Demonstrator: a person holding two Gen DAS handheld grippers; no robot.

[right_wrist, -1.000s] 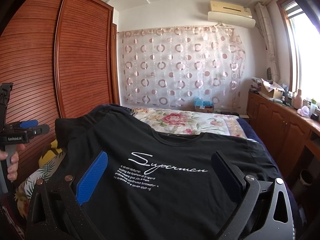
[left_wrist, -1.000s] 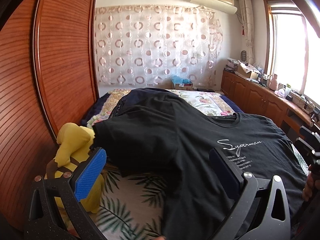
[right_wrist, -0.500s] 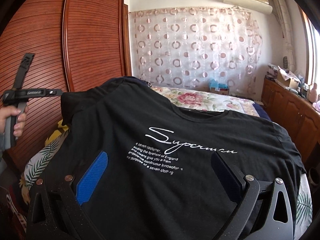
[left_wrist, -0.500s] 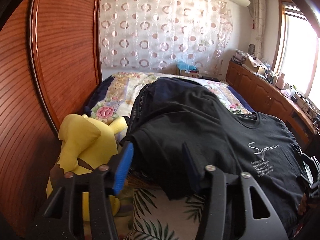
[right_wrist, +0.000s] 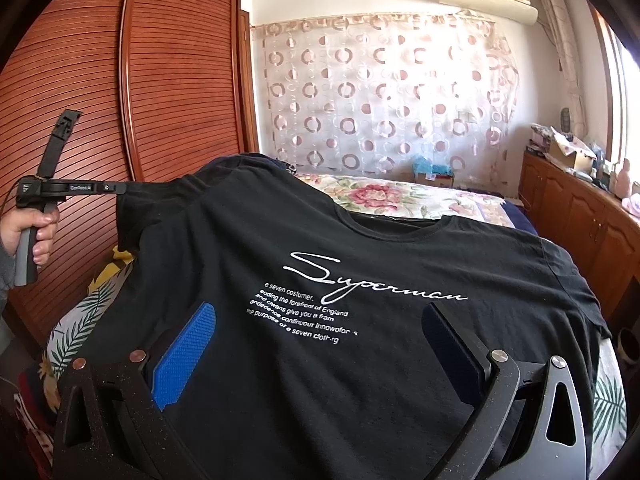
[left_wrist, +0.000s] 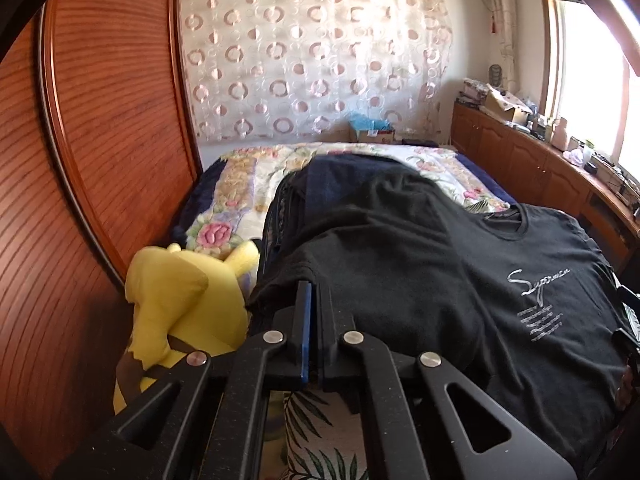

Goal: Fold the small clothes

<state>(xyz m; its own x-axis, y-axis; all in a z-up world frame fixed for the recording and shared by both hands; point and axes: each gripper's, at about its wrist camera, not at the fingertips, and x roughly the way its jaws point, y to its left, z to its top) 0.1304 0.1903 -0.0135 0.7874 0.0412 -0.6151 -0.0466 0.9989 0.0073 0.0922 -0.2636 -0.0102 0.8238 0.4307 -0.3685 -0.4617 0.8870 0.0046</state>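
bedroom with a floral bed (left_wrist: 248,176). left wrist view: left gripper (left_wrist: 314,300) clenched on the sleeve of the black t-shirt (left_wrist: 440,280), yellow plush (left_wrist: 180,292) at 9 o'clock. right wrist view: right gripper (right_wrist: 316,344) gapes over the shirt's chest (soft, light cloth; best pinched at hems), wardrobe (right_wrist: 160,80) at 10 o'clock.

A black T-shirt (right_wrist: 360,280) is lying face up on the bed, spreading directly ahead of the right tool (right_wrist: 316,344) and under it. White script reading "Superman", with small lines of text beneath, is showing across its chest, between that tool's fingers. Its left sleeve edge (left_wrist: 288,292) is sitting pinched in the left tool (left_wrist: 314,300), draping over darker folded clothes behind.
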